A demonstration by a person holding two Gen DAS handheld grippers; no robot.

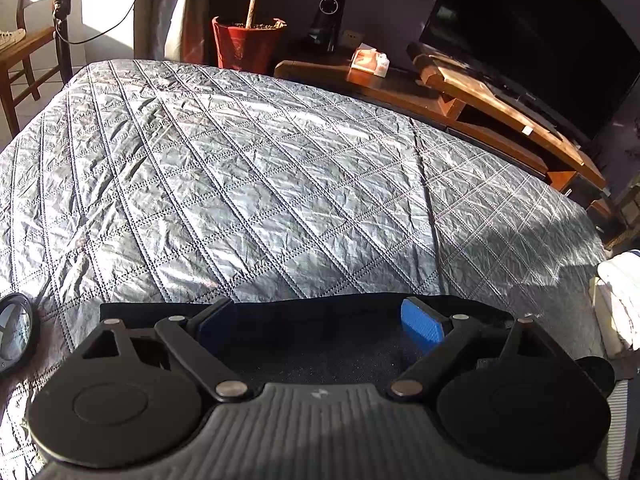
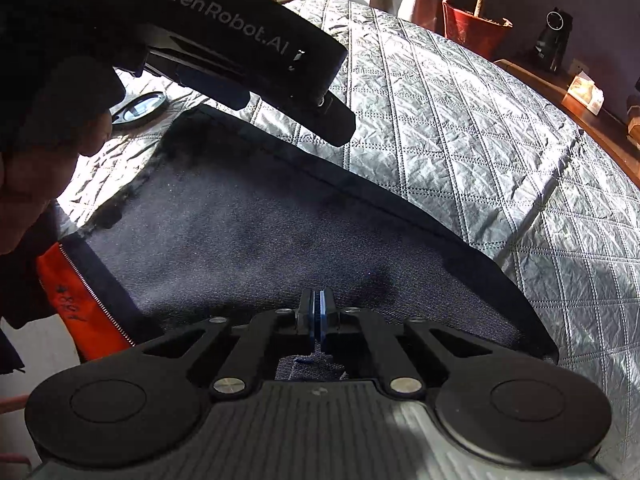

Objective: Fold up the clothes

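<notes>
Left gripper (image 1: 320, 320) gapes wide, blue pads far apart, hovering low over the far edge of the dark denim garment (image 1: 320, 348) at the bottom centre of the left wrist view, nothing between its fingers. Right gripper (image 2: 319, 320) is pinched tight, pads pressed together on a fold of the same denim garment (image 2: 280, 232) at lower centre of the right wrist view; the cloth spreads up and left from there across the grey quilted bedspread (image 2: 460, 120). In that view the left gripper's body crosses the upper left above the garment's far edge. An orange zipped lining (image 2: 80, 304) shows at lower left.
</notes>
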